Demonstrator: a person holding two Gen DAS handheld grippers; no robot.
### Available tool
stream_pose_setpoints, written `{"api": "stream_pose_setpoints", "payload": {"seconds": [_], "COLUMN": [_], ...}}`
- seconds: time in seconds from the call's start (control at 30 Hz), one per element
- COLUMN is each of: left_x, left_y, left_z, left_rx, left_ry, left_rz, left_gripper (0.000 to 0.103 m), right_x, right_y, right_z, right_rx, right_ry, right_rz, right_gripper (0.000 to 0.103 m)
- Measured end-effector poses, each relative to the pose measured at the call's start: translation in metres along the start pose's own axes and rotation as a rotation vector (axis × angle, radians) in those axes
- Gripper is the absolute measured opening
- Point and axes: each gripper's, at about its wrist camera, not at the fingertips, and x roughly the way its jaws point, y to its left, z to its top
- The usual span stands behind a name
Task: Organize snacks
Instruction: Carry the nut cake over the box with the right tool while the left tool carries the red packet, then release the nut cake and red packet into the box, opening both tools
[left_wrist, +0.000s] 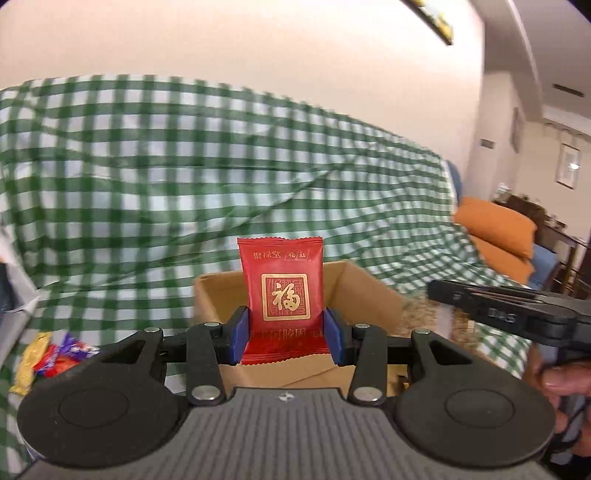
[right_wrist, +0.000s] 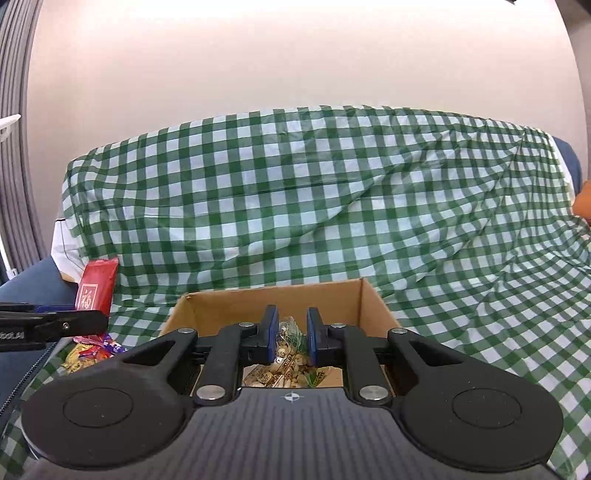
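My left gripper (left_wrist: 286, 334) is shut on a red snack packet (left_wrist: 282, 291) with a gold character, held upright in front of an open cardboard box (left_wrist: 365, 291). The packet also shows in the right wrist view (right_wrist: 96, 290), at the left above the box level. My right gripper (right_wrist: 291, 338) is shut on a clear bag of pale snack pieces (right_wrist: 288, 345), just above the inside of the same box (right_wrist: 229, 306). More of those pale packs lie on the box floor (right_wrist: 280, 376). The right gripper's body shows in the left wrist view (left_wrist: 509, 314).
A pile of small coloured candies (left_wrist: 48, 358) lies left of the box, also in the right wrist view (right_wrist: 90, 350). A green checked cloth (right_wrist: 332, 206) covers the sofa. Orange cushions (left_wrist: 498, 232) sit at the far right. A dark bag with a zipper (right_wrist: 22, 373) is at the left.
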Motion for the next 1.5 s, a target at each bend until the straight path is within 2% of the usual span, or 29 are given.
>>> {"api": "stream_pose_setpoints", "payload": {"seconds": [0.2,0.4,1.2,1.23,1.3,1.33,1.4,1.47,1.5], "left_x": [0.003,0.007,0.012,0.013,0.015,0.015,0.011,0.007,0.004], "left_y": [-0.021,-0.035,-0.045,-0.045,-0.043,-0.043,-0.043,-0.04,-0.038], "left_z": [-0.007,-0.014,-0.019,-0.019,-0.019,-0.02,-0.018,-0.017,-0.017], "left_rx": [0.044,0.076,0.107,0.101,0.08,0.077,0.082,0.074,0.073], "left_ry": [0.005,0.017,0.025,0.03,0.05,0.052,0.029,0.016,0.011], "left_rz": [-0.086,-0.126,-0.176,-0.183,-0.196,-0.19,-0.188,-0.193,-0.185], "left_gripper": [0.048,0.048,0.048,0.048,0.06,0.073,0.075,0.075,0.075], "right_x": [-0.002,-0.003,-0.005,-0.005,-0.004,-0.004,-0.002,-0.001,-0.002], "right_y": [0.001,-0.001,-0.001,-0.001,-0.001,-0.001,-0.001,0.001,0.002], "right_z": [-0.001,-0.002,-0.003,-0.003,-0.003,-0.004,-0.004,-0.004,-0.004], "right_rx": [-0.008,-0.005,-0.005,-0.002,0.003,0.008,0.021,0.023,0.026], "right_ry": [-0.001,-0.001,-0.006,-0.006,-0.002,0.002,0.011,0.015,0.01], "right_rz": [-0.033,-0.053,-0.073,-0.073,-0.076,-0.077,-0.084,-0.105,-0.112], "right_gripper": [0.017,0.017,0.017,0.017,0.017,0.019,0.023,0.048,0.051]}}
